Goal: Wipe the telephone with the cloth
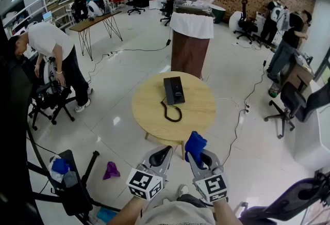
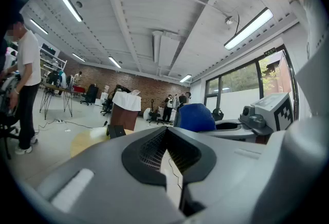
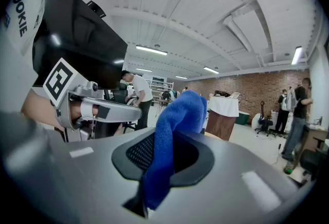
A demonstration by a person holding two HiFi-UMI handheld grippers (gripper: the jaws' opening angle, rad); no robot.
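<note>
clamps crumpled blue terry cloth [image 1: 195, 143] in right tongs [image 1: 199, 155], ready for wiping; holds left tongs [image 1: 164, 150] clenched, empty. faces flat black corded telephone [image 1: 174, 90] on round wooden counter [image 1: 202, 115], well ahead of both.

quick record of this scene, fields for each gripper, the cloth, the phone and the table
left gripper: shut, nothing between its jaws
right gripper: shut on the blue cloth
telephone: black, lying on the round wooden table
cord: coiled on the table at the telephone's near side
cloth to telephone: apart, no contact
</note>
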